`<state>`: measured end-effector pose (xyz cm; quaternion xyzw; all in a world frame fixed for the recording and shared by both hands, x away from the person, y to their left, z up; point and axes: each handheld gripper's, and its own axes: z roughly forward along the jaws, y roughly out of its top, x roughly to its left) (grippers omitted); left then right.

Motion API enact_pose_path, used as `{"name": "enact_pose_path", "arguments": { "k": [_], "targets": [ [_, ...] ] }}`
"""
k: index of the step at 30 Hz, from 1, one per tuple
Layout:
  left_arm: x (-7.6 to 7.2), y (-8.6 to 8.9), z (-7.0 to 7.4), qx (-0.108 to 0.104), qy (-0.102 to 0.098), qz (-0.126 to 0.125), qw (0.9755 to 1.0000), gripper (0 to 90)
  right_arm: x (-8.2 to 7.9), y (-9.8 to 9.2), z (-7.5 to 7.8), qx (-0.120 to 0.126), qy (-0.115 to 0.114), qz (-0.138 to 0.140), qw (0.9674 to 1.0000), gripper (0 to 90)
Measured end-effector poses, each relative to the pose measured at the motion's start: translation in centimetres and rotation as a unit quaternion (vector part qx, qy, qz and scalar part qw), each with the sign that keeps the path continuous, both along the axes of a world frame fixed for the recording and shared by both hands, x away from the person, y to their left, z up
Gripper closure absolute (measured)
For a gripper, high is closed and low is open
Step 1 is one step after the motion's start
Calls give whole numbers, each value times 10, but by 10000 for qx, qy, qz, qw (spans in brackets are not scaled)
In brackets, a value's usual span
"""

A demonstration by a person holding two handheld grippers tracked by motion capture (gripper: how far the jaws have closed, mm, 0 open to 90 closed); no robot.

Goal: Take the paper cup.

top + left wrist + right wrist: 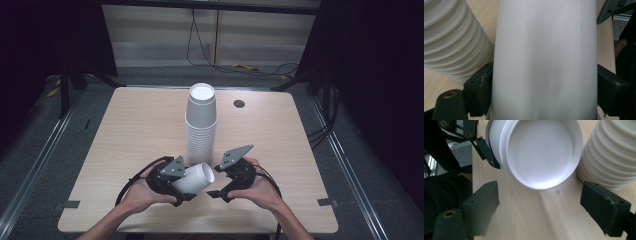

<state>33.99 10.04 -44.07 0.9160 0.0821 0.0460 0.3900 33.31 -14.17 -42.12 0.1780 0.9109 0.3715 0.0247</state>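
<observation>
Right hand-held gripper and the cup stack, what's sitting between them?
Nothing: in the high view, bare tabletop separates the right hand-held gripper from the cup stack.

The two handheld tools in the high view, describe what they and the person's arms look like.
Both are black two-jaw devices. The left tool and the right tool each carry a grey three-cornered plate with small holes on top, and a black cable loops out behind each. Seen from the right gripper view, the jaws end in blocky black pads with screw holes. The person's forearms are bare; no sleeves show.

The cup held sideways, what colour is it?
Plain white, no pattern; the cup shows best in the high view.
</observation>
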Motion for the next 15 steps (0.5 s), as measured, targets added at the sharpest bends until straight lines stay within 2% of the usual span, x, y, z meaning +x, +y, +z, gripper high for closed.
{"name": "enact_pose_path", "arguments": {
  "k": [3, 7, 11, 15],
  "targets": [
    [-1, -1, -1, 80, -22, -26, 10000, 161, -1, 1, -1, -123, -25, 25, 9999, 156],
    [-1, -2, -3, 111, 79, -98, 9999, 160, -1, 4, -2, -253, -33, 59, 9997, 161],
    [-3, -5, -3, 227, 122, -156, 9995, 160, -2, 5, -5, -388, -25, 87, 9992, 161],
    [-4, -7, -3, 344, 96, -234, 9991, 160, -2, 7, -7, -493, -20, 142, 9987, 162]
  ]
}}
